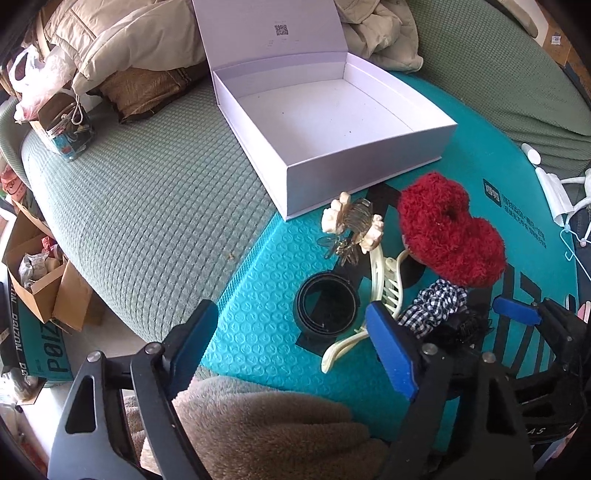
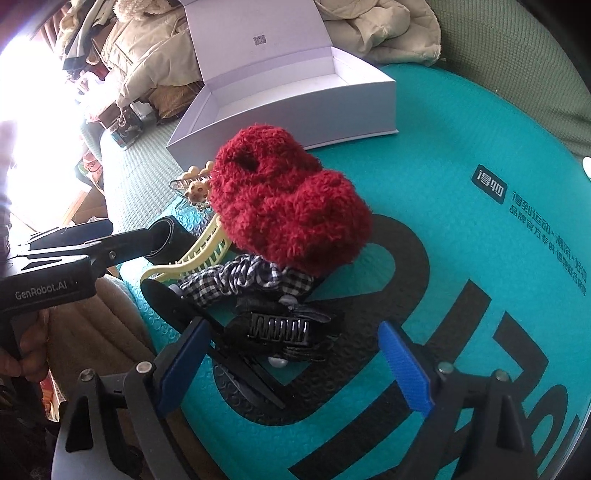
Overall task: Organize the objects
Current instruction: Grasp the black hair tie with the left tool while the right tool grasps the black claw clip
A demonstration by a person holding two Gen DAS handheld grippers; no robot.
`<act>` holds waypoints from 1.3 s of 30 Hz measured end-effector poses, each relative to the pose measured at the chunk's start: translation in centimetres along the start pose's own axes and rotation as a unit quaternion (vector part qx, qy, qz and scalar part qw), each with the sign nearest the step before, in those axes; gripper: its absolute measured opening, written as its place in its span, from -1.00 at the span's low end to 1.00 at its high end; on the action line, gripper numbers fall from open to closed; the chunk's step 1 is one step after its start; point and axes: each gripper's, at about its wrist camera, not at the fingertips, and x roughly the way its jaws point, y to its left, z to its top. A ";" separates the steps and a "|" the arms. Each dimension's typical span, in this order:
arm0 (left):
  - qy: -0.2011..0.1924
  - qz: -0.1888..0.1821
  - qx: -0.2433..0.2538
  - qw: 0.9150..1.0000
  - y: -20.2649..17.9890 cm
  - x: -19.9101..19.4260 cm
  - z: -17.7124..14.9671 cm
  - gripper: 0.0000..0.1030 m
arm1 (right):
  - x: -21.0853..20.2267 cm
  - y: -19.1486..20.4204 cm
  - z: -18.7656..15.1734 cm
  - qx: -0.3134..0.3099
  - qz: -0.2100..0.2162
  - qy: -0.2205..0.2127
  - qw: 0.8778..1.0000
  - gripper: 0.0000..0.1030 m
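Observation:
An open white box (image 1: 332,110) with its lid up stands on a teal mailer bag (image 1: 258,302); it also shows in the right wrist view (image 2: 295,99). In front of it lie a fuzzy red scrunchie (image 1: 450,232) (image 2: 288,206), a checked scrunchie (image 1: 436,306) (image 2: 243,277), a cream hair claw (image 1: 384,291) (image 2: 199,251), a clear claw clip with cream flowers (image 1: 351,229), a black ring (image 1: 327,306) and a black claw clip (image 2: 280,328). My left gripper (image 1: 291,343) is open above the black ring. My right gripper (image 2: 295,362) is open, just short of the black claw clip.
The bag lies on a green quilted sofa (image 1: 147,206). Beige jackets (image 1: 122,33) are piled behind the box. A tan fleece blanket (image 1: 266,424) lies near me. A cardboard box (image 1: 40,280) sits on the floor at the left. White items (image 1: 554,192) lie at the right.

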 end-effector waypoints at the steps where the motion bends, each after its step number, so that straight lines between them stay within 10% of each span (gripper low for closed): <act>1: 0.003 0.003 0.001 1.000 0.0 0.2 0.1 0.57 | 0.1 0.0 0.0 0.000 0.001 0.001 1.000 0.72; 12: 0.059 0.004 0.003 0.998 -0.7 2.8 1.4 0.38 | 0.5 -0.5 -0.1 0.008 0.023 0.009 1.000 0.36; 22: 0.086 -0.017 0.004 0.996 -1.0 4.3 1.3 -0.27 | 0.5 -0.6 -0.4 -0.004 0.022 0.006 1.000 -0.04; 39: 0.032 -0.007 0.011 0.999 -0.4 2.9 0.4 -0.29 | -0.9 -1.0 -1.1 -0.011 0.020 -0.022 1.000 -0.24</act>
